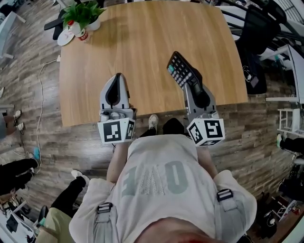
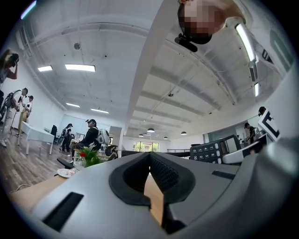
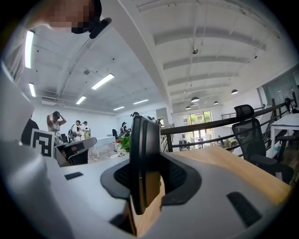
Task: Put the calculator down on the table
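Observation:
A black calculator [image 1: 181, 69] is held above the right part of the wooden table [image 1: 142, 42], its keys facing up and left. My right gripper [image 1: 191, 81] is shut on its near end. In the right gripper view the calculator [image 3: 144, 154] stands edge-on between the pads, which press on it at my right gripper [image 3: 145, 183]. My left gripper [image 1: 118, 77] hovers over the table's near edge to the left, shut with nothing in it. The left gripper view shows my left gripper [image 2: 150, 157] with the pads meeting at the tips, and the calculator [image 2: 213, 150] off to the right.
A potted plant [image 1: 83, 11], a white saucer [image 1: 65, 38] and a small red-banded cup [image 1: 83, 34] stand at the table's far left corner. A black office chair [image 1: 259, 26] is beyond the right edge. A cable [image 1: 42, 95] trails on the floor at left. People stand in the background.

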A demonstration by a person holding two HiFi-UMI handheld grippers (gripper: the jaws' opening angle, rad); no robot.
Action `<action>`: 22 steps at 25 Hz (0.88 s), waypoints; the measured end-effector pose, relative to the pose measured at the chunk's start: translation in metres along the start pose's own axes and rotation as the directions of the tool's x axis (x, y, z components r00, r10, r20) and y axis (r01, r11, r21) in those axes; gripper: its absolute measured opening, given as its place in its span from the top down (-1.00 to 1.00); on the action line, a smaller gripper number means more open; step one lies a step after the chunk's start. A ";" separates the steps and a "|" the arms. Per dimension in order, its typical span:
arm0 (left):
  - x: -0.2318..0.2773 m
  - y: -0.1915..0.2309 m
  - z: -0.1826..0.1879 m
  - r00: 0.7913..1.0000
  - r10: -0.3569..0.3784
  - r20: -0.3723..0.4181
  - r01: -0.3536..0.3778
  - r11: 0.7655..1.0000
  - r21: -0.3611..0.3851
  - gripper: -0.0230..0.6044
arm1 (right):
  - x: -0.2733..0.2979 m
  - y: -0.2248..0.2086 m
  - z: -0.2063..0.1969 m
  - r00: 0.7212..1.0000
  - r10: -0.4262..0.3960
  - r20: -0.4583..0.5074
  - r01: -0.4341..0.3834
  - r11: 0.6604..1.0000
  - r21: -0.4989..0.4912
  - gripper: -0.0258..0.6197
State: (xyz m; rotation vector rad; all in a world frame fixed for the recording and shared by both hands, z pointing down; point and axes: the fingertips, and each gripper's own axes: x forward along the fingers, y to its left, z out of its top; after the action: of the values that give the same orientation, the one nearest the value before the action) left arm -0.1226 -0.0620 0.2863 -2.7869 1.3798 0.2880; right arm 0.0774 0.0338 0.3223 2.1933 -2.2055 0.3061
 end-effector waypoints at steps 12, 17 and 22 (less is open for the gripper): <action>0.055 -0.013 -0.017 0.996 0.082 -0.035 -0.081 0.996 0.038 0.90 | 0.049 -0.047 0.015 0.996 0.090 0.010 -0.090 0.996 0.019 0.55; 0.081 -0.018 -0.018 0.993 0.116 -0.038 -0.113 0.991 0.071 0.90 | 0.073 -0.074 0.009 0.992 0.127 -0.024 -0.126 0.992 0.026 0.55; 0.106 -0.030 -0.020 0.991 0.124 -0.047 -0.119 0.988 0.100 0.90 | 0.086 -0.099 0.007 0.990 0.134 -0.034 -0.132 0.990 0.055 0.55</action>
State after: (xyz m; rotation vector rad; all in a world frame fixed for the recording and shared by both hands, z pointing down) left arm -0.0334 -0.1287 0.2856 -2.6558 1.5350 0.1447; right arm 0.1756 -0.0519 0.3409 2.0509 -2.3548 0.4094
